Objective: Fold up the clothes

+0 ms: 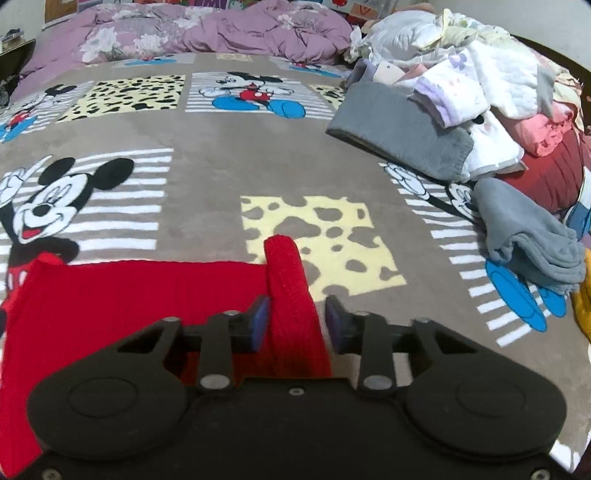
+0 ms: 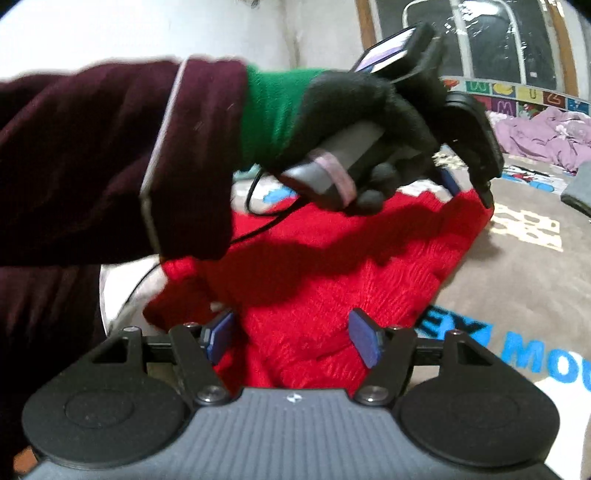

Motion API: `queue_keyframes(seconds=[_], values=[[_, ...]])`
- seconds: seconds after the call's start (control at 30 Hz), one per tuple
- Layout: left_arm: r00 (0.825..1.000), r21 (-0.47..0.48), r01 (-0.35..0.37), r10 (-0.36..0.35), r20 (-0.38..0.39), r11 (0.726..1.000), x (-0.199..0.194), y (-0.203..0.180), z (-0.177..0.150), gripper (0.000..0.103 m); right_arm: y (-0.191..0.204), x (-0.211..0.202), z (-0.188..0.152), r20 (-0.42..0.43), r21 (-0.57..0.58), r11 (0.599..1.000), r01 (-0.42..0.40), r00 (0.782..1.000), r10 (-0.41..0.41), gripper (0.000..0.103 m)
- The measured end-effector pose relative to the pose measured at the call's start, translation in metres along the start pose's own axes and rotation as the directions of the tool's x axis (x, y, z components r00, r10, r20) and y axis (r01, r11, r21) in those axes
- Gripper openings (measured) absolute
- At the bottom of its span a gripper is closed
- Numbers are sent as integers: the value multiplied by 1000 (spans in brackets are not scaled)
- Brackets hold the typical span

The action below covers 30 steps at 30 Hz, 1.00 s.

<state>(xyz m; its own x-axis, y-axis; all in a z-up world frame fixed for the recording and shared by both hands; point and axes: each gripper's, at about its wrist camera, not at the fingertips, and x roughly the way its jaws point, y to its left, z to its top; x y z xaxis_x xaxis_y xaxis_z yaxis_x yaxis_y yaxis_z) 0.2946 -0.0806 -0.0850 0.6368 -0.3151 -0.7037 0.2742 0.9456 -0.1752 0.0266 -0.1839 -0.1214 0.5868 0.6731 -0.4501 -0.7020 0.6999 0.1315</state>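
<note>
A red knit sweater (image 1: 122,295) lies flat on the cartoon-mouse blanket (image 1: 221,166). One red sleeve (image 1: 286,273) runs as a raised ridge forward between the fingers of my left gripper (image 1: 297,319). The jaws stand narrowly open around it, with a thin gap at the right pad. In the right wrist view a gloved hand (image 2: 354,110) holds the left gripper (image 2: 471,190) at the sweater's far edge. My right gripper (image 2: 291,338) is wide open over bunched red knit (image 2: 314,288) at the near side, nothing pinched.
A pile of folded clothes stands at the right: a grey garment (image 1: 399,129), white and pink pieces (image 1: 491,85), a loose grey fleece (image 1: 528,236). A purple floral duvet (image 1: 207,33) lies at the back. A maroon-sleeved arm (image 2: 92,166) crosses the right wrist view.
</note>
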Motion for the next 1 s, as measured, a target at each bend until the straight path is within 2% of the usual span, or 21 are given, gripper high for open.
queue_keyframes(seconds=[0.07,0.2,0.27,0.33,0.37,0.4,0.43,0.5,0.6,0.73,1.0], values=[[1000,-12,-15,15,14,1000,1,2,-2,8,1,-1,0,-2,-4,1000,-3,1000,3,69],[998,-99,-13,18,53,995,-6,18,-5,7,-3,1,0,-10,15,1000,-23,1000,23,69],[999,-148,-10,17,46,989,-3,29,-7,7,-2,1,-1,-16,3,1000,-23,1000,23,69],[1000,-157,-11,13,14,987,4,34,-10,7,0,0,-2,-20,-4,1000,-25,999,25,70],[1000,-148,-14,13,-7,989,9,34,-11,8,-1,0,-2,-21,1,1000,-32,999,32,71],[1000,-143,-22,20,-13,989,12,36,-11,16,-1,-1,-1,-22,9,999,-38,999,38,71],[999,-140,-31,29,-16,990,14,37,-12,20,-2,-2,-1,-23,13,999,-42,999,42,71],[999,-108,-37,35,-22,993,12,35,-9,20,-2,-2,-1,-26,14,999,-44,999,44,71],[996,-15,-84,85,33,996,-3,27,-4,21,-3,-5,-1,-27,15,999,-43,999,44,71],[993,10,-65,64,101,998,-18,24,7,21,-3,-4,0,-28,14,999,-42,999,42,71],[999,88,-42,44,-23,995,40,22,11,21,-6,2,1,-28,24,999,-48,998,49,73]])
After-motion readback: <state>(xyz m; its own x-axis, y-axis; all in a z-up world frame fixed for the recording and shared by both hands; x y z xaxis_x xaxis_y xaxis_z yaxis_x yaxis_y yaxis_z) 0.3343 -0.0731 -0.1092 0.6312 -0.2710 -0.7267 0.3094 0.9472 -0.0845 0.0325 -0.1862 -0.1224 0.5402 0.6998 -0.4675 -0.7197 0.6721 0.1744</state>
